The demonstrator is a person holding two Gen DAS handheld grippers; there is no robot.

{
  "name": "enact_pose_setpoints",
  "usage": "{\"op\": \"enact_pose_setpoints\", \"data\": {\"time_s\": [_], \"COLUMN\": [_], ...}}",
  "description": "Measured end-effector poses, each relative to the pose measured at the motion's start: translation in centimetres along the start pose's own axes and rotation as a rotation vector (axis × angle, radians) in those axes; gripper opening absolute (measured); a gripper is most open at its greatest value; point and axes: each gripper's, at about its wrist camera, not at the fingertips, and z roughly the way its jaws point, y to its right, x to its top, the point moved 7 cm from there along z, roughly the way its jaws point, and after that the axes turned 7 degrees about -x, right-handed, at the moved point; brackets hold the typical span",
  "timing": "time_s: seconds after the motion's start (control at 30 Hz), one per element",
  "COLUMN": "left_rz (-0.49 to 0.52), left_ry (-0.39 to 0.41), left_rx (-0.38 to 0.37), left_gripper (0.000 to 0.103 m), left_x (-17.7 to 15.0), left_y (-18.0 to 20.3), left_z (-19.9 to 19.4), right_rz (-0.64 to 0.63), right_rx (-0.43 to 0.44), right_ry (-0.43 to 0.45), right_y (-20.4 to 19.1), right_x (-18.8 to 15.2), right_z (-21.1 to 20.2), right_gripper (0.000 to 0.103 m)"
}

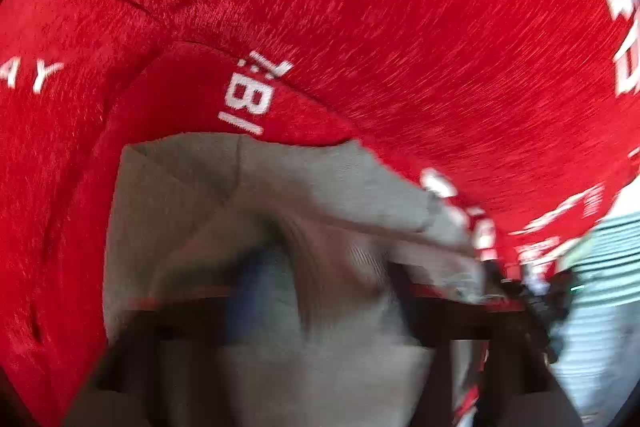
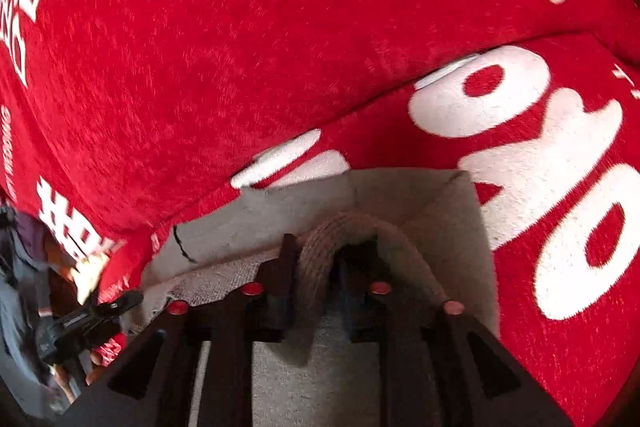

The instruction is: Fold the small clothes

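Note:
A small grey garment [image 1: 280,187] with a ribbed hem hangs in front of a red blanket with white lettering [image 1: 360,7]. My left gripper [image 1: 328,267] is shut on a ribbed edge of the grey garment; the view is blurred. In the right wrist view my right gripper [image 2: 320,259] is shut on a ribbed fold of the same grey garment [image 2: 400,203], which spreads out just beyond its fingers [image 2: 288,259]. The left gripper also shows in the right wrist view [image 2: 92,319] at the lower left, with grey cloth between the two.
The red blanket [image 2: 240,47] fills most of both views as the surface under the garment. At the far right of the left wrist view is a pale striped surface [image 1: 600,259]. A person's clothing [image 2: 16,287] shows at the left edge of the right wrist view.

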Motion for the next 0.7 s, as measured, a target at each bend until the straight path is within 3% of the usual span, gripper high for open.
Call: {"op": "enact_pose_setpoints", "data": {"time_s": [0.03, 0.07, 0.13, 0.2, 0.27, 0.37, 0.47, 0.53, 0.63, 0.7], "left_rz": [-0.011, -0.014, -0.002, 0.031, 0.148, 0.343, 0.455, 0.489, 0.477, 0.421], "left_ry": [0.055, 0.094, 0.112, 0.148, 0.162, 0.098, 0.068, 0.053, 0.039, 0.033], "left_rx": [-0.006, 0.002, -0.024, -0.017, 0.079, 0.232, 0.303, 0.362, 0.484, 0.516], "left_gripper": [0.102, 0.102, 0.102, 0.102, 0.102, 0.102, 0.102, 0.102, 0.102, 0.102], "left_x": [0.1, 0.1, -0.5, -1.5, -2.6, -4.4, -4.4, -3.6, -1.6, -0.6], "left_y": [0.0, 0.0, 0.3, 0.6, 1.2, 2.5, 4.4, 4.8, 3.2, 1.1], "left_z": [-1.5, -2.7, -4.7, -6.4, -7.0, -4.7, -1.5, 0.6, 3.3, 3.4], "right_rz": [0.008, 0.013, 0.011, -0.058, -0.114, -0.315, -0.398, -0.49, -0.491, -0.453], "right_rx": [0.001, 0.007, 0.019, 0.027, 0.016, -0.082, -0.089, -0.127, -0.187, -0.261], "right_ry": [0.017, 0.039, 0.102, 0.14, 0.134, 0.104, 0.055, 0.028, -0.009, -0.019], "right_y": [0.3, 0.4, 0.7, 0.5, 0.2, -1.4, -3.7, -6.3, -6.4, -4.6], "right_x": [0.1, 0.2, 0.2, -0.8, -1.3, -2.8, -3.2, -2.8, -1.9, -0.8], "right_z": [-0.8, -1.8, -4.1, -6.8, -7.1, -6.1, -4.0, -1.1, 1.3, 2.7], "right_gripper": [0.049, 0.063, 0.076, 0.076, 0.076, 0.076, 0.076, 0.076, 0.076, 0.076]}}
